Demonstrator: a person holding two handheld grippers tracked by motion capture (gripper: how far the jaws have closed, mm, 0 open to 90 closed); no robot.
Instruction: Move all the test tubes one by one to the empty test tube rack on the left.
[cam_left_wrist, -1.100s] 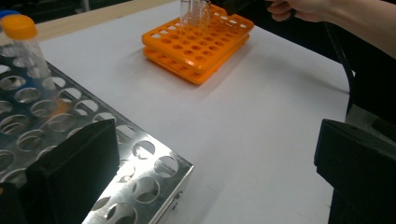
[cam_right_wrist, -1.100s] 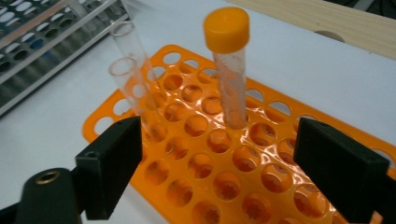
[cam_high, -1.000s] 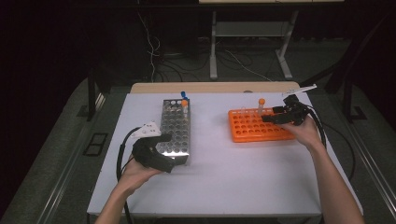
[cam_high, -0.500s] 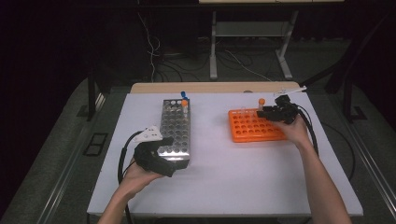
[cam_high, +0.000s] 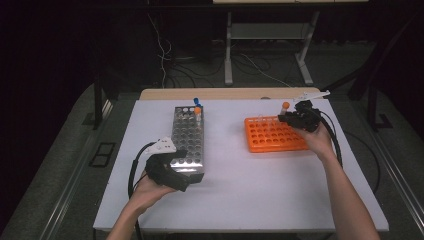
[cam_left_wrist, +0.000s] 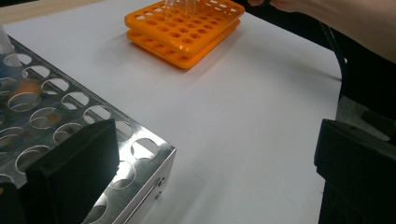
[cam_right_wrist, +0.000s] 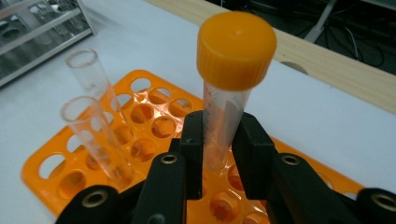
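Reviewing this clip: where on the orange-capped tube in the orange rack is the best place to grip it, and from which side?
Grip the orange-capped tube on its clear wall just below the cap, coming in level from the rack's near edge. It stands upright and the wide cap overhangs, stopping slip. The right gripper is shut there.

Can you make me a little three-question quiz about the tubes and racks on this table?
1. True or false: the right gripper is shut on the clear plastic tube with the orange screw cap.
2. How many open, capless clear tubes stand in the orange plastic rack? A) none B) two C) five
3. What does the left gripper rest against?

Key: 1. True; its jaws have just been closing on that tube. 2. B. 3. The near end of the silver metal rack with round holes.
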